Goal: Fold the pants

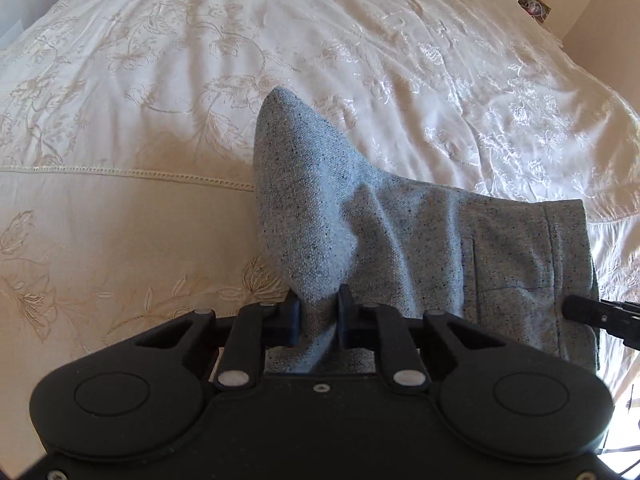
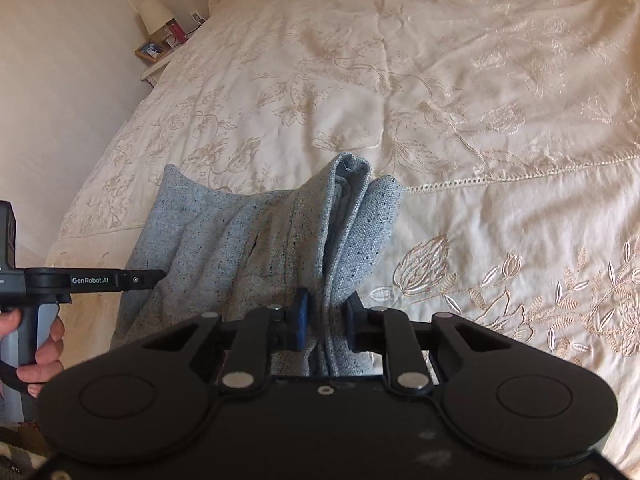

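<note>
With both the left gripper [image 1: 319, 312] and right gripper [image 2: 327, 320] pinching the pants [image 1: 360, 232] above the bedspread [image 1: 160, 140], you keep the edge taut and level while lowering.

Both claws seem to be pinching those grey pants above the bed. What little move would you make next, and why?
Probably lower both together. The left gripper and right gripper each clamp bunched grey pants, which hang above the embroidered bedspread.
</note>
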A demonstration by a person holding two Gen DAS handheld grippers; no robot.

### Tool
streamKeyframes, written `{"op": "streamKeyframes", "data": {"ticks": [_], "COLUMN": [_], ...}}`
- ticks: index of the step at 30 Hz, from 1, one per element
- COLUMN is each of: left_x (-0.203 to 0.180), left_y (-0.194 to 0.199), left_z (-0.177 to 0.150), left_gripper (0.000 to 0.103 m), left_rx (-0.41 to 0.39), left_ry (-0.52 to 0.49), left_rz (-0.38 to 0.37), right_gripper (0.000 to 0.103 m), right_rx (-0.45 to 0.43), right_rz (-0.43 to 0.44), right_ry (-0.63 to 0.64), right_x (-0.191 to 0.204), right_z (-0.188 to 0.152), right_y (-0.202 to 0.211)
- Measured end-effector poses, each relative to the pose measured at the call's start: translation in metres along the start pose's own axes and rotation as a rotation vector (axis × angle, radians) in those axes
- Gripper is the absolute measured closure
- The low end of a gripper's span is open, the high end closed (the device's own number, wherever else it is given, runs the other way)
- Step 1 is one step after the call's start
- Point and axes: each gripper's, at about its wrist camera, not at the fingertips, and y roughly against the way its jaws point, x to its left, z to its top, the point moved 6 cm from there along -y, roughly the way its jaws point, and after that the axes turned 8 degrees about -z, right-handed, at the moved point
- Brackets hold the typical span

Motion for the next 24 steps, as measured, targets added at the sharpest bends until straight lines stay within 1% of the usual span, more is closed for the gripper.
{"op": "streamKeyframes", "data": {"ticks": [2,4,8,12,16,17,18,19,20,21,22,23,24], "left_x": [0.003,0.012,0.037,0.068,0.106,0.116,0.127,0.139,0.152,0.164,0.173,0.178,0.182], "left_y": [0.015,0.026,0.04,0.04,0.026,0.017,0.008,-0.002,-0.01,-0.016,-0.02,-0.022,-0.022], "left_z": [0.012,0.029,0.073,0.126,0.166,0.172,0.176,0.178,0.178,0.176,0.174,0.171,0.167], "left_gripper": [0.081,0.081,0.081,0.081,0.08,0.078,0.073,0.066,0.066,0.067,0.067,0.067,0.067], "left_rx": [-0.044,-0.068,-0.113,-0.159,-0.172,-0.165,-0.148,-0.123,-0.098,-0.083,-0.077,-0.07,-0.063], "left_ry": [-0.007,0.0,0.002,0.008,0.057,0.068,0.08,0.098,0.118,0.136,0.153,0.174,0.213], "left_rz": [0.014,0.022,0.056,0.117,0.159,0.174,0.201,0.254,0.312,0.359,0.387,0.4,0.397], "right_gripper": [0.083,0.084,0.083,0.083,0.083,0.083,0.082,0.079,0.076,0.076,0.076,0.076,0.076], "right_rx": [-0.026,-0.046,-0.077,-0.111,-0.113,-0.111,-0.101,-0.086,-0.07,-0.055,-0.037,-0.028,-0.024], "right_rz": [0.018,0.038,0.079,0.101,0.105,0.095,0.083,0.055,-0.002,-0.075,-0.156,-0.188,-0.197], "right_ry": [0.027,0.043,0.085,0.154,0.169,0.182,0.188,0.194,0.206,0.22,0.243,0.258,0.261], "right_x": [0.014,0.028,0.061,0.109,0.145,0.155,0.16,0.164,0.166,0.165,0.164,0.164,0.165], "right_z": [0.015,0.035,0.086,0.15,0.195,0.204,0.21,0.216,0.219,0.221,0.222,0.222,0.222], "right_y": [0.005,0.005,-0.012,-0.045,-0.082,-0.095,-0.107,-0.124,-0.142,-0.155,-0.169,-0.176,-0.179]}}
